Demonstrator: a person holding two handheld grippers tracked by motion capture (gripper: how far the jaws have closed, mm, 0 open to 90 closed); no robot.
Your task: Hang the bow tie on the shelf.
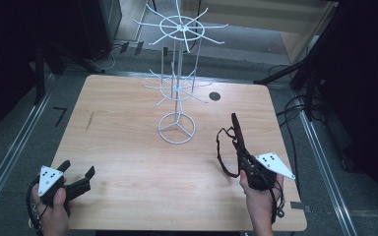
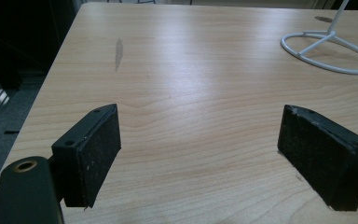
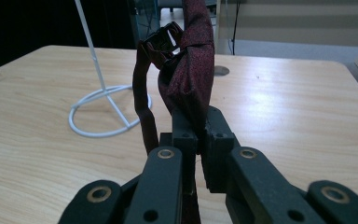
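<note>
Right gripper: jaws clamped on a dark red necktie, held above the table's right side.
Left gripper: jaws wide apart, nothing between them, low over the near-left corner.
Tie's axis: long axis ran up and away from the jaws toward the white wire rack; its neck loop with a buckle hung to one side.
Technique: probably best to keep the clamp firm, lift the loop clear of the tabletop, and approach a rack arm squarely.
</note>
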